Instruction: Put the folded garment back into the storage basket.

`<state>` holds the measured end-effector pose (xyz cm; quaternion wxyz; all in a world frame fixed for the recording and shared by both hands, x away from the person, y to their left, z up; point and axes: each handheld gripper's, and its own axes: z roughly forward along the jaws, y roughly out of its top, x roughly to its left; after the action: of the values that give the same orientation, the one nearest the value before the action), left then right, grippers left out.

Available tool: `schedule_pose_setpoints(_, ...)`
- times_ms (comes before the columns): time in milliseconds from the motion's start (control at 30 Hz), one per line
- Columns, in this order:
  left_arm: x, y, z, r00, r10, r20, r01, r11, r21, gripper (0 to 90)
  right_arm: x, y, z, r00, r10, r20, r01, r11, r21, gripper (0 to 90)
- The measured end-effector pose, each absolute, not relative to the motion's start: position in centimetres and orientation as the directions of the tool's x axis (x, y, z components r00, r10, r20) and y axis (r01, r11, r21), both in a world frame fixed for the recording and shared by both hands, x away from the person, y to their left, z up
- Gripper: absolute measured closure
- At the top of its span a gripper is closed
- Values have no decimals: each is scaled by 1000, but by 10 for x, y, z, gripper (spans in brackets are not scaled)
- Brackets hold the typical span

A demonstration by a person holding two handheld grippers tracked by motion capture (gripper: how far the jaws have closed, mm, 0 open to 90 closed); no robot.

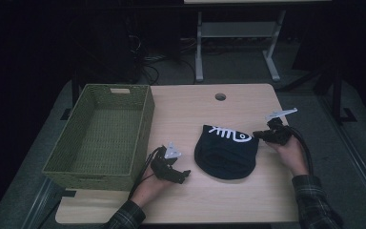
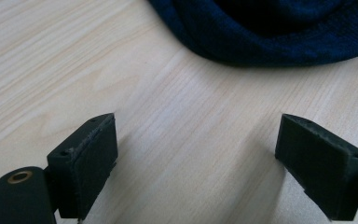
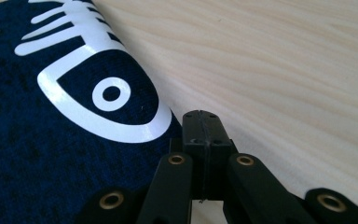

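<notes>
**Beanie at bench centre, one gripper shut beside it**

Beanie (image 1: 226, 151), dark navy knit with a white fish-skeleton print, is found lying flat on the light wooden bench (image 1: 190, 112), right of centre. The print faces up at its far edge.

Right gripper (image 1: 258, 137) is held at the beanie's right edge, near the printed fish head. In the right gripper view its jaws are seen pressed together with no gap, resting just beside the beanie's rim (image 3: 65, 140); whether fabric is pinched between them cannot be told.

Left gripper (image 1: 183, 175) is held low over the bench, to the left of the beanie and just clear of it. In the left gripper view its jaws stand wide apart with only bare wood between them, and the beanie's ribbed rim (image 2: 279, 37) is seen ahead, untouched.

Woven green basket (image 1: 100, 136) is placed at the left side of the bench, close to the left gripper and apart from the beanie.
</notes>
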<state>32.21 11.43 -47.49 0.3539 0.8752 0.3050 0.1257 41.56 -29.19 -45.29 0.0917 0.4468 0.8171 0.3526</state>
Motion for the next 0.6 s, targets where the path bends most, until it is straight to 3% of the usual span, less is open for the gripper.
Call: schedule_pose_setpoints(600,303,114,-462,789,614,3,451,-582,676,120,390,-287,-451,-618,772,147,635,380,673,900)
